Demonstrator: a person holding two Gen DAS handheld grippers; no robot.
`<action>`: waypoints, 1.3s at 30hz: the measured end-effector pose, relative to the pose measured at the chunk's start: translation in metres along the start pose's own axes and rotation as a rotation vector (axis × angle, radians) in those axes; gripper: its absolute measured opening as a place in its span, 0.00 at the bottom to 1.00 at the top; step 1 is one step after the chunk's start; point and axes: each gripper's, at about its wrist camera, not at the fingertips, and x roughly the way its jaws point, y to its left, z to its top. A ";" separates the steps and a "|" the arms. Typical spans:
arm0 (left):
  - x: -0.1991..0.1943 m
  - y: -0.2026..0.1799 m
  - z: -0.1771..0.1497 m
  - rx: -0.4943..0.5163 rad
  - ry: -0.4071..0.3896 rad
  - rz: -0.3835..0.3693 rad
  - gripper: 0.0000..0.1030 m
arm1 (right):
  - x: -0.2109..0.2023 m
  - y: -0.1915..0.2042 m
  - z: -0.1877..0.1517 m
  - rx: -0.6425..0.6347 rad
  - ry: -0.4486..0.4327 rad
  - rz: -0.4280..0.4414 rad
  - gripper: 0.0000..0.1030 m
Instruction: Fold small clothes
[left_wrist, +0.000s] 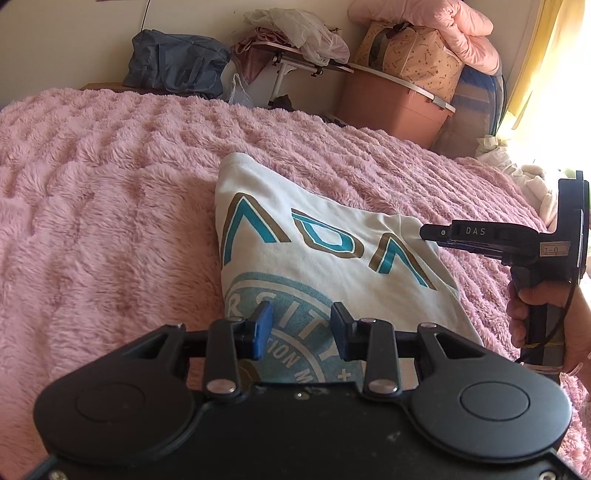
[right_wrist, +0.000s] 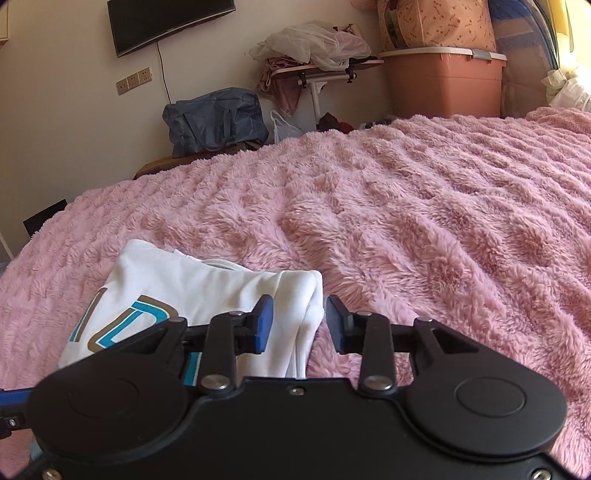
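Observation:
A white T-shirt (left_wrist: 314, 258) with teal and brown lettering lies folded on the pink fluffy blanket (left_wrist: 110, 184). My left gripper (left_wrist: 301, 326) hovers over the shirt's near printed part, open, with nothing between its blue pads. My right gripper (left_wrist: 424, 232), held by a hand (left_wrist: 524, 314), has its tip at the shirt's right corner, where the fabric wrinkles toward it. In the right wrist view the right gripper (right_wrist: 300, 321) stands open over the folded edge of the shirt (right_wrist: 184, 288). That edge lies in the gap and the pads do not press on it.
The blanket (right_wrist: 443, 221) stretches wide to the right and back. Beyond the bed stand a pink storage bin (right_wrist: 443, 85), a blue bag (right_wrist: 214, 118), a small table piled with cloth (right_wrist: 317, 48) and a wall screen (right_wrist: 166, 22). White cloth (left_wrist: 532, 177) lies at the bed's right.

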 end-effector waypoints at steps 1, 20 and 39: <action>0.003 0.000 0.000 0.001 0.002 -0.002 0.36 | 0.004 -0.002 0.000 0.008 0.012 0.006 0.30; 0.011 0.002 -0.018 0.006 0.007 0.007 0.40 | 0.027 0.001 0.013 -0.057 0.056 -0.020 0.03; -0.081 0.014 -0.065 -0.002 -0.020 -0.015 0.42 | -0.106 0.011 -0.052 -0.124 0.029 0.127 0.38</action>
